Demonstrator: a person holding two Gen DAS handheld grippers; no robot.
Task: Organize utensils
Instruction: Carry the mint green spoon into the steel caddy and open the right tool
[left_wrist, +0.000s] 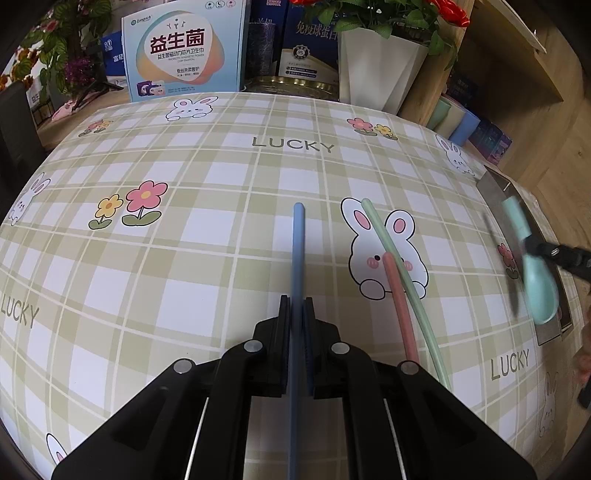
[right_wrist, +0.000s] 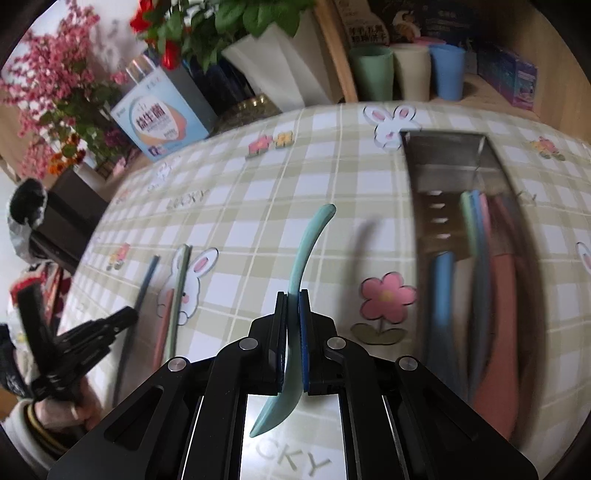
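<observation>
In the left wrist view, the left gripper (left_wrist: 296, 314) sits low in the middle of the frame, and its jaws are pressed tight on a blue stick (left_wrist: 297, 251) that points up the frame over the checked cloth (left_wrist: 184, 240). Just to the right, a pink stick (left_wrist: 397, 299) and a green stick (left_wrist: 399, 273) lie on the cloth across a bunny picture, touching each other. These two are not put away yet. At the far right edge, blurry, the right gripper (left_wrist: 546, 254) holds a teal spoon (left_wrist: 535, 273) near the metal tray (left_wrist: 495, 184). In the right wrist view, the right gripper (right_wrist: 293, 321) is low in the middle, and its jaws are clamped on the teal spoon (right_wrist: 306, 251), with the handle pointing up the frame and the bowl hanging down toward the camera. The spoon looks lifted off the cloth (right_wrist: 240, 206), because its shadow falls to the right. The metal tray (right_wrist: 443, 147) is at the right, and it already has some blue, green and pink things in it, too blurry to name. At the lower left, a hand (right_wrist: 62, 410) holds the left gripper (right_wrist: 125, 317), tilted down at the blue stick (right_wrist: 144, 288). So I think the job is part done: some things are in the tray, two are held, and two sticks wait on the cloth. Both grippers tilt down toward the cloth.
</observation>
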